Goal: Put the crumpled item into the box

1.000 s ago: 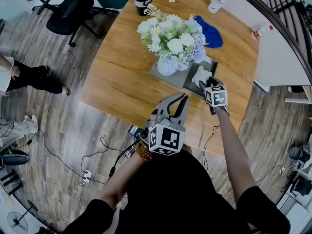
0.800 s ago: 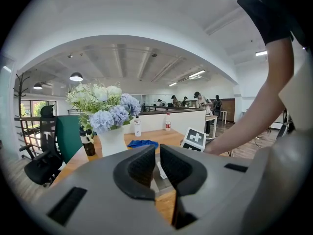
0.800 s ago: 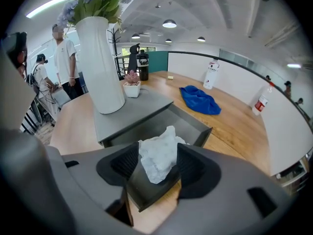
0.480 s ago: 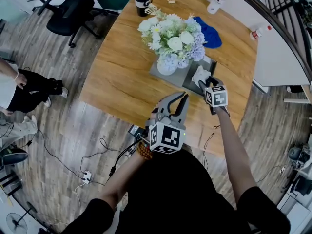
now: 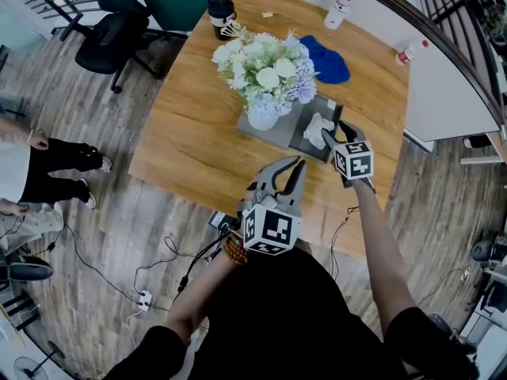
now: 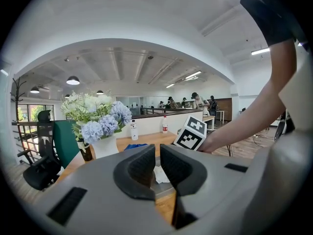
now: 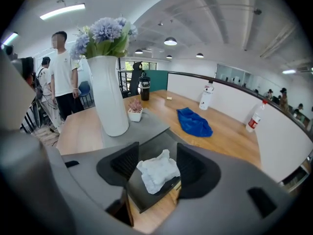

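Observation:
The crumpled white item [image 5: 319, 129] lies in a shallow dark box [image 5: 305, 144] on the wooden table, to the right of the vase. My right gripper [image 5: 336, 131] hovers at the box's near right side. In the right gripper view its jaws stand open on either side of the crumpled item [image 7: 157, 173], which rests on the box floor [image 7: 149, 153]. My left gripper [image 5: 291, 165] hangs over the table's near edge, away from the box. Its pads [image 6: 142, 165] are almost touching, with nothing between them.
A white vase of flowers [image 5: 261, 115] stands on a grey mat [image 5: 273, 133] beside the box. A blue cloth [image 5: 326, 60], a bottle [image 5: 338, 10] and a dark cup [image 5: 222, 13] sit farther back. Cables [image 5: 158, 267] lie on the floor and a person [image 7: 62, 77] stands left of the table.
The head view has shifted, so the table sits a little higher and further left. My right gripper has drawn slightly back from the crumpled item. The left gripper has hardly moved.

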Demonstrator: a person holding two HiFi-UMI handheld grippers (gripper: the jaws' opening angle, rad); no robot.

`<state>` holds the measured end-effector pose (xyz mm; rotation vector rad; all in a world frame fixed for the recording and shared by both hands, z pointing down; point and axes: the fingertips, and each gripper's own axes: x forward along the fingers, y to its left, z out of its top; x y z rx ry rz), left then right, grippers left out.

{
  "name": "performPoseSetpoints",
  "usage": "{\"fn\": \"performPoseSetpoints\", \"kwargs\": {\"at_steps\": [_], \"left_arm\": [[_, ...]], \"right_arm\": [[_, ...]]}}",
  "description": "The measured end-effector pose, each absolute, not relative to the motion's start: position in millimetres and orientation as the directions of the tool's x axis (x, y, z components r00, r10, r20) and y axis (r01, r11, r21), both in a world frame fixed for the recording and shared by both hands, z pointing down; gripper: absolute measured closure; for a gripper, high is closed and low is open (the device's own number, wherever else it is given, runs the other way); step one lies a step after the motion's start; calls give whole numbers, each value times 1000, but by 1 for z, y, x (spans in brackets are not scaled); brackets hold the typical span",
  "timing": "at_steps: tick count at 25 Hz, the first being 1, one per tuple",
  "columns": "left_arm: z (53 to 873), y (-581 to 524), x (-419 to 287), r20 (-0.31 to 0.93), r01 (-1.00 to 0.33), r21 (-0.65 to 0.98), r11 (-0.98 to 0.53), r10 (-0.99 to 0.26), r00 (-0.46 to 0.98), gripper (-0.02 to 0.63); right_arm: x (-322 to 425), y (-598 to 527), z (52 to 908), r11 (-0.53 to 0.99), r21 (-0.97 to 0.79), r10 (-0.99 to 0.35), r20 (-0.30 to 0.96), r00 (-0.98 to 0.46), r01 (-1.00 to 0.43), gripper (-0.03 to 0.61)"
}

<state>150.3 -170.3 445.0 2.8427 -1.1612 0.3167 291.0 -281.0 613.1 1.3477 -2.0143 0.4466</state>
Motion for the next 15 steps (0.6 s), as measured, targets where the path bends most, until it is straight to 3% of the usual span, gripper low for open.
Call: {"fn": "performPoseSetpoints", "kwargs": {"at_steps": [15], "left_arm": [[422,-168,175,162,-664,-67,-745,-665,729,586]], "right_arm": [[268,-292,468,366,93,-860,414,-299,-926,342]]}}
